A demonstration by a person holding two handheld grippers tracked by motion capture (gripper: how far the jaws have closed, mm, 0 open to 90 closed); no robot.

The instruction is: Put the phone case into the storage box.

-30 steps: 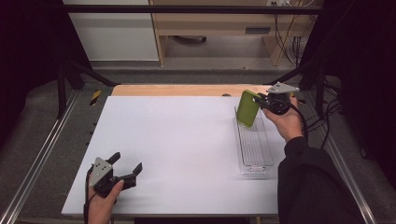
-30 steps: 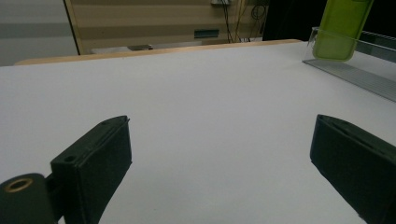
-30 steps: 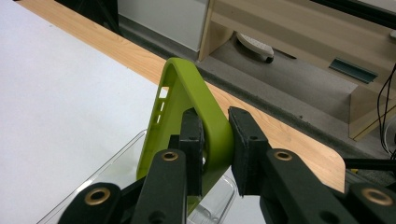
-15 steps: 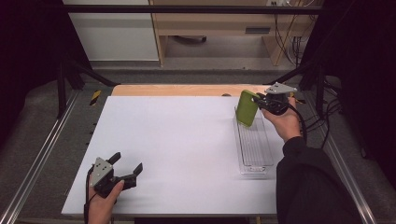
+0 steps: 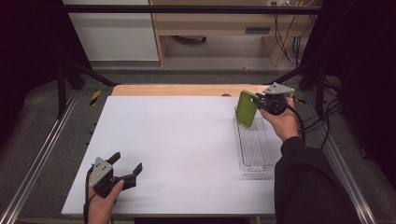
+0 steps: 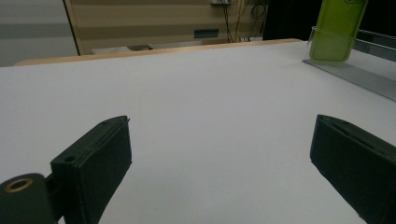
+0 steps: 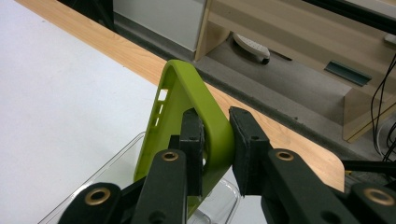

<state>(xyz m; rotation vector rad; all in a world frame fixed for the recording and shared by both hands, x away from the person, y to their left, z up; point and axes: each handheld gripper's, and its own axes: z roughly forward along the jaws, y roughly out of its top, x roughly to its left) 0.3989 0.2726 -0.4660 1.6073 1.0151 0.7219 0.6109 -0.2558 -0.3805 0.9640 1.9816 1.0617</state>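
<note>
A lime green phone case (image 5: 246,108) hangs upright over the far end of a clear plastic tray (image 5: 254,158) at the table's right side. My right gripper (image 5: 258,102) is shut on the case's upper edge; in the right gripper view the black jaws pinch the green rim (image 7: 212,130) from both sides. Near the table's front left corner my left gripper (image 5: 126,165) rests low over the white tabletop, open, nothing between its fingers (image 6: 95,163). From the left gripper view the case (image 6: 337,30) stands far off at the upper right, dipping into the tray (image 6: 369,70).
The white tabletop (image 5: 177,140) has a wooden strip (image 5: 187,89) along its far edge. Metal rails (image 5: 42,154) run down both sides. Beyond the table stand a wooden shelf unit (image 5: 224,23) and cables (image 5: 289,42). A dark sleeve (image 5: 308,186) covers the front right corner.
The right gripper and the green case have barely shifted above the tray's far end. The left gripper stays where it was, still open.
</note>
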